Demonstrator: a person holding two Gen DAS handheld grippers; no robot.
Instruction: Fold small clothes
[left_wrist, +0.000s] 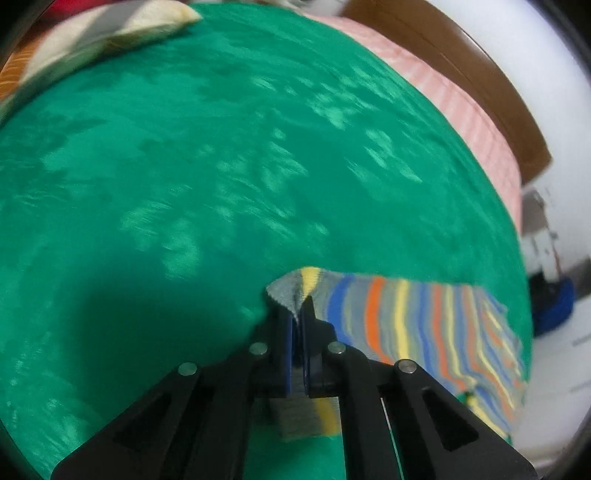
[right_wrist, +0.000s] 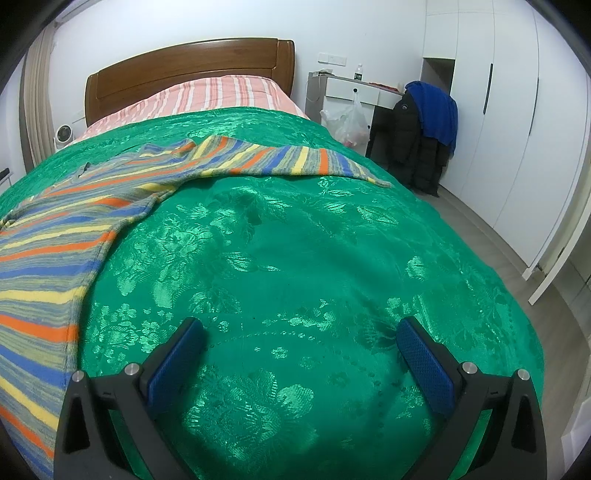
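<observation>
A wide bed with a brown wooden headboard (right_wrist: 192, 62) fills the right wrist view, and over most of it lies a shiny green bedspread with a woven flower pattern (right_wrist: 295, 258). At the head end a pink-and-white striped sheet (right_wrist: 221, 92) shows beyond the green cloth. Along the right wall stand tall white wardrobe doors (right_wrist: 498, 129).

On the bedspread, to the left in this view, lies the task's garment: a knitted sweater striped in grey, blue, orange and yellow (right_wrist: 55, 240). Its body lies flat along the left side, and one sleeve stretches rightwards across the bed towards the far right edge.

Beside the bed, a dark jacket with a blue garment draped on top (right_wrist: 424, 125) hangs by a small white desk (right_wrist: 354, 88), and a clear plastic bag (right_wrist: 349, 122) dangles from it.

Now the tools. The right tool (right_wrist: 299, 347) hovers over bare green bedspread, its blue-padded fingers (right_wrist: 424, 365) spread wide apart, nothing between them, well clear of the sweater.

The left wrist view is blurred. The left tool (left_wrist: 297, 321) has its jaws pressed together, pinching an edge of the striped knit, which bunches up into a small peak at the tips. The rest of that striped piece trails off to the right over the green cloth.
</observation>
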